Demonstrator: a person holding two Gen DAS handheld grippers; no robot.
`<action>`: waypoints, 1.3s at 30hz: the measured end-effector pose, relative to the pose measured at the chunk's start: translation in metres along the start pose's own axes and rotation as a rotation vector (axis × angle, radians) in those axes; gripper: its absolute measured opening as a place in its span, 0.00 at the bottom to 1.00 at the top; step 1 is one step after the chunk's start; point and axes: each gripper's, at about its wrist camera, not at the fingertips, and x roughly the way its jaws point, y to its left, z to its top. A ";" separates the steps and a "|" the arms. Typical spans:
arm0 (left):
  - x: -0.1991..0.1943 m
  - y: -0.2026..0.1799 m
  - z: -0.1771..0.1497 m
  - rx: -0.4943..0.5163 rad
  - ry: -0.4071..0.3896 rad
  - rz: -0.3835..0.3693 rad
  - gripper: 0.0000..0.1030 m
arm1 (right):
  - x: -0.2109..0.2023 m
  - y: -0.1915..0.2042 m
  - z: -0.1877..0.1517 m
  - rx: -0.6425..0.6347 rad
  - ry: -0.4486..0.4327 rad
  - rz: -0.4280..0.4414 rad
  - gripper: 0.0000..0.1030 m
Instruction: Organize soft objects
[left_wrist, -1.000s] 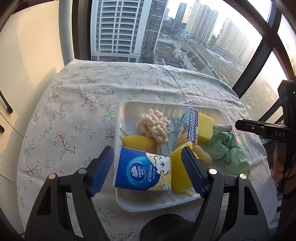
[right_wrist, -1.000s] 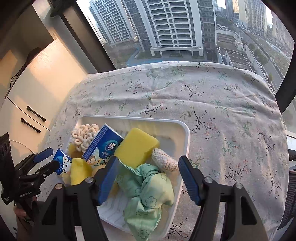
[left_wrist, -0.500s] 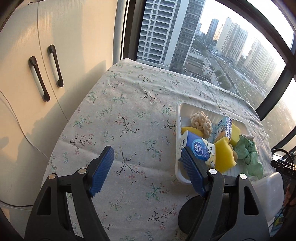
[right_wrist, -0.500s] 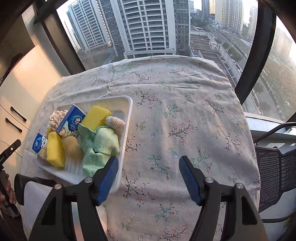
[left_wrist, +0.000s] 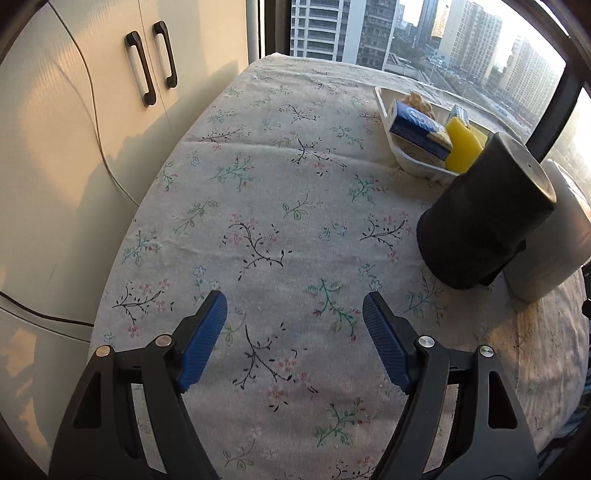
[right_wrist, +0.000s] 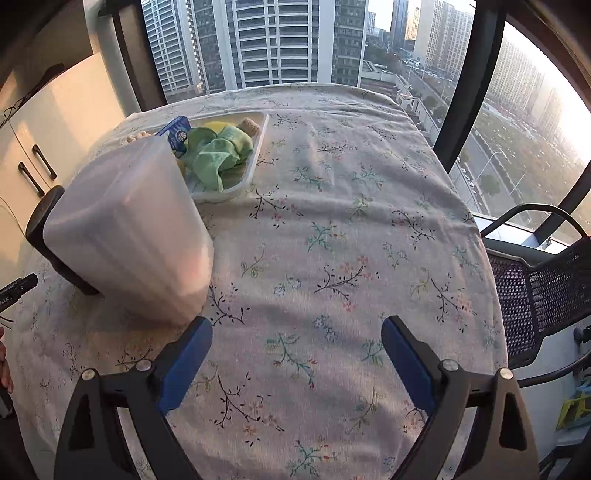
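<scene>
The soft things all lie in the white tray (right_wrist: 255, 155) at the far side of the table, well apart from both my grippers. I count in it one green cloth (right_wrist: 216, 155) bunched at the right end, two blue tissue packs (left_wrist: 417, 129), two yellow sponges (left_wrist: 463, 151), one cream knotted piece (left_wrist: 419, 101) at the far left and one small beige roll (right_wrist: 248, 126) at the far right; anything beneath them is hidden. I judge them all light and yielding. The cloth will sag and trail, so I would pinch it at its bunched middle. The sponges should squash and spring back, best taken across their flat faces. The tissue packs look slick, so I would grip their long sides.

My left gripper (left_wrist: 295, 332) hangs over bare flowered tablecloth (left_wrist: 280, 199), jaws roughly half apart, holding nothing. My right gripper (right_wrist: 297, 350) has just been opening; its jaws stand wide with only cloth between them.

Between me and the tray stand one black cylinder (left_wrist: 484, 214) and one frosted plastic container (right_wrist: 129, 229), side by side.
</scene>
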 end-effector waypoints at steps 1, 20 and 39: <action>-0.005 -0.004 -0.007 0.005 -0.004 -0.008 0.73 | -0.005 0.005 -0.008 -0.006 -0.005 0.002 0.92; -0.144 -0.089 -0.070 0.103 -0.231 -0.192 0.75 | -0.108 0.103 -0.072 -0.067 -0.172 -0.064 0.98; -0.236 -0.108 -0.054 0.185 -0.382 -0.148 1.00 | -0.192 0.098 -0.058 0.030 -0.277 -0.059 1.00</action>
